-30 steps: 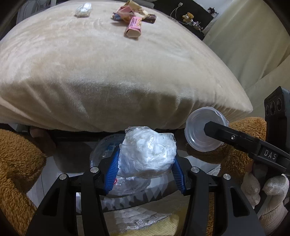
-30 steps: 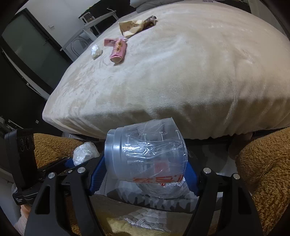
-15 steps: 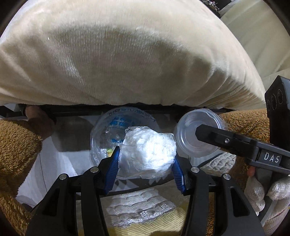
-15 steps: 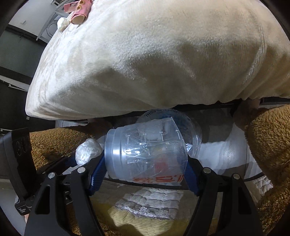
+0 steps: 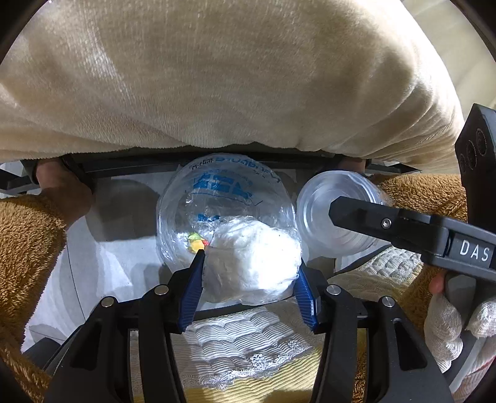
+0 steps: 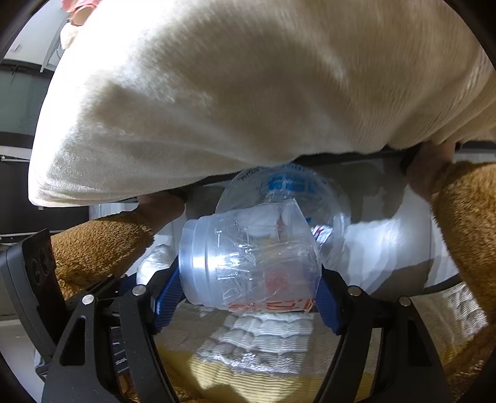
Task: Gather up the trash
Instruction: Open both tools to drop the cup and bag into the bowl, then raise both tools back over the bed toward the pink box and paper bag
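The left gripper (image 5: pixel 249 279) pinches a crumpled white wad in clear film (image 5: pixel 252 263); the right gripper (image 6: pixel 245 297) clamps a clear plastic cup (image 6: pixel 248 263) lying sideways. Directly beyond both sets of fingertips sits a plastic-lined bin (image 5: pixel 223 198), a few scraps already inside, so both pieces appear ready to drop. Pink wrappers (image 6: pixel 77 9) remain far beyond the right gripper, on the cream blanket (image 5: pixel 217 77). The blanket's overhang hides the bin's far rim.

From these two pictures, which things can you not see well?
- Bin bag: its bottom, left wrist view; the white wad in the left claw covers it.
- Trash on the blanket: cut by the frame edge, right wrist view.
- Cup print: too blurred.
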The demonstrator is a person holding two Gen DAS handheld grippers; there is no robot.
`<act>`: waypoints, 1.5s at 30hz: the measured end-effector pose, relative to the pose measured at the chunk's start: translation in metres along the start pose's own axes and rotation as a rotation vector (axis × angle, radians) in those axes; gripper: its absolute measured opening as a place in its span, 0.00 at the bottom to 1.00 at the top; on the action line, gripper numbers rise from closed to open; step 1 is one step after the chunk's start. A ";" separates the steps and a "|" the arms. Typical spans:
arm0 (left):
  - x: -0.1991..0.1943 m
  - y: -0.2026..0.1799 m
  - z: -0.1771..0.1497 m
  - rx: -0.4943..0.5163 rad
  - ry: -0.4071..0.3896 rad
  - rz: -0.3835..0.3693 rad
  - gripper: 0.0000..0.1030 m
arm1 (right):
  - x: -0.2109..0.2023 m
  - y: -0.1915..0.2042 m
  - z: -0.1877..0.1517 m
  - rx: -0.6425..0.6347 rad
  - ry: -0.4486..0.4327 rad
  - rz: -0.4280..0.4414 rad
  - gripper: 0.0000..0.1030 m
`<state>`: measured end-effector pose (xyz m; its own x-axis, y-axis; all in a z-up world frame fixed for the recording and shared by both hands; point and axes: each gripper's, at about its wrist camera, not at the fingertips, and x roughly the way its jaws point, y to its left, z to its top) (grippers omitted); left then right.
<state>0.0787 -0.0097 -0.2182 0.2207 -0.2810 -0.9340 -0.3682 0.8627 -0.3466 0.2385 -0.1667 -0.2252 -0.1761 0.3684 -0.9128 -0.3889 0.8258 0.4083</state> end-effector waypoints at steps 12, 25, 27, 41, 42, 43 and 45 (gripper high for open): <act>-0.001 0.002 0.001 -0.006 0.011 0.008 0.61 | -0.001 -0.006 0.003 0.031 -0.024 0.018 0.83; -0.011 -0.001 -0.001 0.014 -0.026 -0.023 0.63 | -0.011 -0.006 0.000 0.023 -0.064 0.027 0.83; -0.017 -0.002 -0.003 0.019 -0.047 -0.029 0.63 | -0.017 -0.006 -0.002 0.018 -0.079 0.045 0.83; -0.082 -0.020 -0.024 0.133 -0.335 -0.031 0.63 | -0.092 0.012 -0.037 -0.183 -0.393 0.164 0.83; -0.089 -0.020 -0.025 0.138 -0.366 -0.036 0.63 | -0.100 0.015 -0.040 -0.210 -0.425 0.168 0.83; -0.096 -0.019 -0.027 0.142 -0.395 -0.042 0.63 | -0.108 0.019 -0.044 -0.241 -0.459 0.175 0.83; -0.109 -0.016 -0.027 0.147 -0.449 -0.052 0.63 | -0.119 0.027 -0.049 -0.295 -0.519 0.166 0.83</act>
<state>0.0358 -0.0046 -0.1129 0.6162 -0.1440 -0.7743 -0.2217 0.9117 -0.3459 0.2044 -0.2096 -0.1055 0.1786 0.7025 -0.6889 -0.6410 0.6143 0.4602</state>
